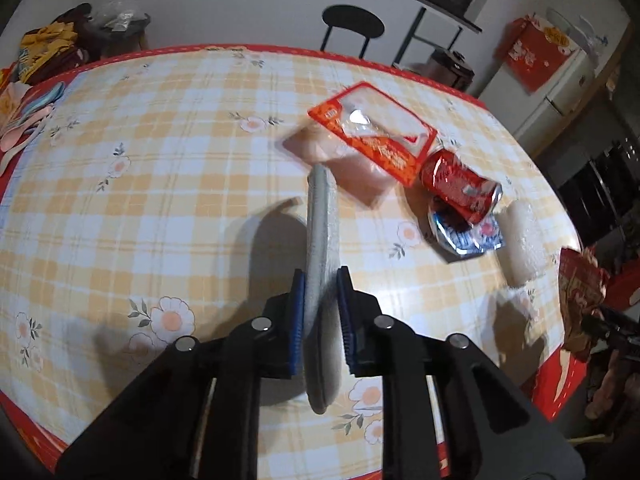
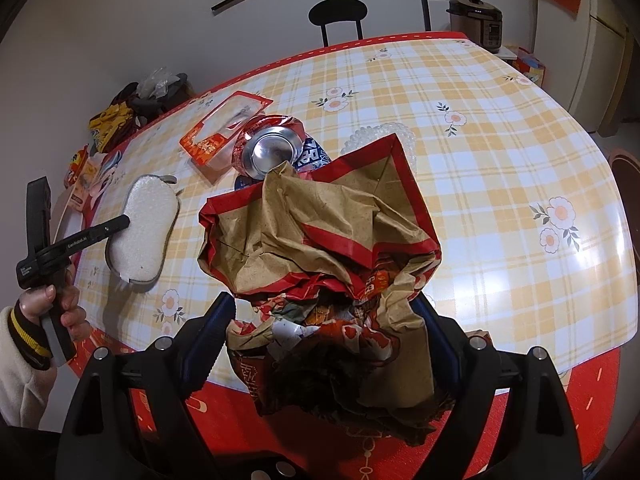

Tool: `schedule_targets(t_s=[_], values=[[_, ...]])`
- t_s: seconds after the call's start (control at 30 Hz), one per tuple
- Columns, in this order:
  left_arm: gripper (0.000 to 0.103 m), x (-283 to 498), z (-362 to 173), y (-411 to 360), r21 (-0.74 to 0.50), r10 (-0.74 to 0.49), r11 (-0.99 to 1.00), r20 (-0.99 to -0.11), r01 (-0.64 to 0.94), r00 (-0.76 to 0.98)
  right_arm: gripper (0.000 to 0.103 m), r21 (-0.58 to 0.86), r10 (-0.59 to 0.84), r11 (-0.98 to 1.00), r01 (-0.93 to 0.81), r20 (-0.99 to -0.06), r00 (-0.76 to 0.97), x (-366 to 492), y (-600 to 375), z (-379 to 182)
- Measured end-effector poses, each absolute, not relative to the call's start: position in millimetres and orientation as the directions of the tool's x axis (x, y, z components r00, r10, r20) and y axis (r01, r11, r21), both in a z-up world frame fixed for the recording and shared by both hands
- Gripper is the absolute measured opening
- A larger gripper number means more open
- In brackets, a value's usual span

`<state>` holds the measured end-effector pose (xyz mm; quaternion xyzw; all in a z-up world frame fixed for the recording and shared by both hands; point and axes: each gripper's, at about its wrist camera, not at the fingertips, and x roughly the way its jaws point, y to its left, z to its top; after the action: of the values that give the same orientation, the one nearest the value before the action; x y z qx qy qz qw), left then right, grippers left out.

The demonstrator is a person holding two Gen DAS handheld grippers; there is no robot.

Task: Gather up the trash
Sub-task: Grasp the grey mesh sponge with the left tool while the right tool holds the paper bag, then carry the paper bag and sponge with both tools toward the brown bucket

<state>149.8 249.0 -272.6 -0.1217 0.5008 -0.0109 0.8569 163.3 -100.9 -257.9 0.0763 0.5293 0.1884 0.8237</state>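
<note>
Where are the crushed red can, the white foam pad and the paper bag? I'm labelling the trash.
crushed red can [image 1: 456, 186], left wrist view, red side wall.
white foam pad [image 2: 146, 224], right wrist view, white top face.
paper bag [image 2: 316, 232], right wrist view, brown crumpled flap.

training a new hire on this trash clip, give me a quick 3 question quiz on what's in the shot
1. True or false: the left gripper is shut on the white foam pad.
2. What does the right gripper hold? A) crumpled red and brown paper bag B) blue can C) foam pad
3. Name the metal item lying on the checked tablecloth between the orange blister pack and the crushed blue can.

Key
1. True; its blue pads pinch the pad edge-on.
2. A, the paper bag.
3. The crushed red can.
</note>
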Motion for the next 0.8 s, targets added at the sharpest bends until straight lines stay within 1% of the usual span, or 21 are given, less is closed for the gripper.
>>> schedule_targets(t_s=[0.03, 0.13, 0.2, 0.27, 0.3, 0.33, 0.5, 0.8], values=[[0.024, 149, -273, 248, -0.222, -0.146, 0.97, -0.854, -0.097, 0.499, 0.086, 0.325, 0.391, 0.917, -0.23, -0.844, 0.368, 164, -101, -258], [0.027, 152, -275, 241, -0.231, -0.167, 0.97, -0.855, -0.072, 0.492, 0.086, 0.321, 0.389, 0.918, -0.234, -0.846, 0.366, 165, -99, -258], [0.028, 154, -276, 233, -0.207, -0.157, 0.977, -0.858, -0.051, 0.488, 0.086, 0.319, 0.388, 0.918, -0.236, -0.846, 0.365, 165, -99, -257], [0.025, 156, -277, 226, -0.191, -0.152, 0.981, -0.862, -0.031, 0.484, 0.086, 0.318, 0.387, 0.918, -0.236, -0.846, 0.366, 165, -99, -257], [0.022, 157, -277, 222, -0.181, -0.147, 0.983, -0.863, -0.024, 0.484, 0.086, 0.317, 0.386, 0.919, -0.235, -0.846, 0.367, 165, -99, -256], [0.021, 157, -276, 219, -0.167, -0.138, 0.986, -0.864, -0.019, 0.484, 0.086, 0.316, 0.385, 0.92, -0.233, -0.846, 0.37, 165, -100, -255], [0.021, 152, -268, 221, -0.19, -0.153, 0.982, -0.846, -0.02, 0.511, 0.086, 0.319, 0.383, 0.922, -0.222, -0.838, 0.389, 166, -106, -247], [0.021, 126, -211, 227, -0.247, -0.177, 0.969, -0.749, -0.021, 0.638, 0.086, 0.315, 0.389, 0.92, -0.234, -0.814, 0.431, 162, -104, -223]])
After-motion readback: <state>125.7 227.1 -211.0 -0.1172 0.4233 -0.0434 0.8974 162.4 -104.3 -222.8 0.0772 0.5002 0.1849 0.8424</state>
